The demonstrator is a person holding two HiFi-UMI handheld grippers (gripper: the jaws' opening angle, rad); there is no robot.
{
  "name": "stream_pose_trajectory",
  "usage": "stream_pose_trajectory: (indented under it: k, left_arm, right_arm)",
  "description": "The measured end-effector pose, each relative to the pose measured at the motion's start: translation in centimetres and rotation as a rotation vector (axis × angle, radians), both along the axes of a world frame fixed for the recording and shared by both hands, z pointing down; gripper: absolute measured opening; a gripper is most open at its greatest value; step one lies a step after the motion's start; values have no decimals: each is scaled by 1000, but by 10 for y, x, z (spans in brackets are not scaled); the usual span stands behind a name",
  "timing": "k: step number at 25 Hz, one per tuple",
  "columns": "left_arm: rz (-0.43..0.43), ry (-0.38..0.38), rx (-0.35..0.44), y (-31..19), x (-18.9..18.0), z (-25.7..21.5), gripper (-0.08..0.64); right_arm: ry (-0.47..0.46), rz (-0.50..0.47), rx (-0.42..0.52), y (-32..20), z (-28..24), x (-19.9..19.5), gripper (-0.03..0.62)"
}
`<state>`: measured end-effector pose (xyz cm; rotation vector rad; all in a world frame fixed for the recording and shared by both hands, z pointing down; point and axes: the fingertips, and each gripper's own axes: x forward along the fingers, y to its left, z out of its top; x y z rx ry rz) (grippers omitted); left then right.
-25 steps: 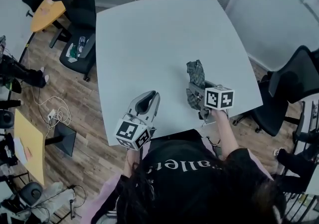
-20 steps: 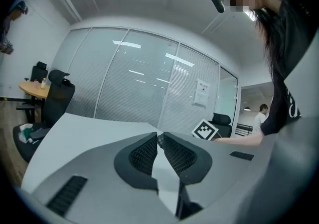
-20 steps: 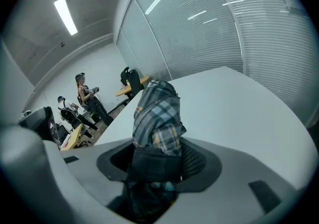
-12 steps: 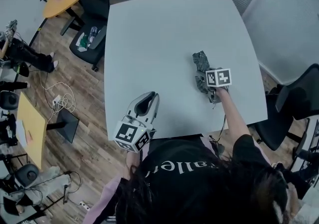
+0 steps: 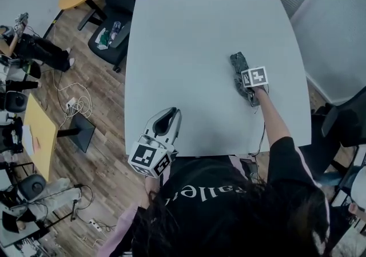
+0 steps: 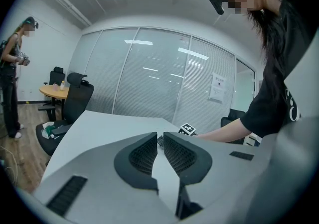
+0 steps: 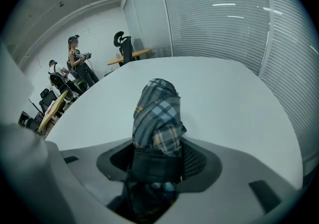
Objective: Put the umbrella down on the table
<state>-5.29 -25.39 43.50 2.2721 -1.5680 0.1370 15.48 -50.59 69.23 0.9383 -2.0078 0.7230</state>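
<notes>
Toward the lower left of the head view, the left gripper hovered over the near edge of the worktop. Its fingers were drawn almost together, with only a thin slit between them and nothing in it. It played no part in the step.

In the right half of that view, the right gripper reached out over the worktop with its fingers clamped on the folded plaid umbrella. The grip sat at the near end of the bundle, around the dark strap. Whether the far end touched the surface could not be told from any view.

The step in hand looked like the final lowering. It would probably go best if the wrist were levelled so the umbrella met the worktop along its whole length. The fingers should part only once it rested there, since a rounded bundle might roll if dropped.

The umbrella's long axis ran up the head view, leaning slightly left, with its free end pointing away from the person. In the right gripper view, the umbrella stuck straight out ahead of the fingers toward the top of the frame.
</notes>
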Motion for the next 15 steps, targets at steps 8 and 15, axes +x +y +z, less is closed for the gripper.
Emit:
stream_pose_trajectory:
  k: [8,15]
  left_arm:
    - [-20,-12,-16,5,-4,1,44]
    - [-30,-11,-17,9,-11,3,44]
  right_arm:
    - [82,-40,9,-13,16,-3,250]
    - [89,-31,65,-14,11,-4,284]
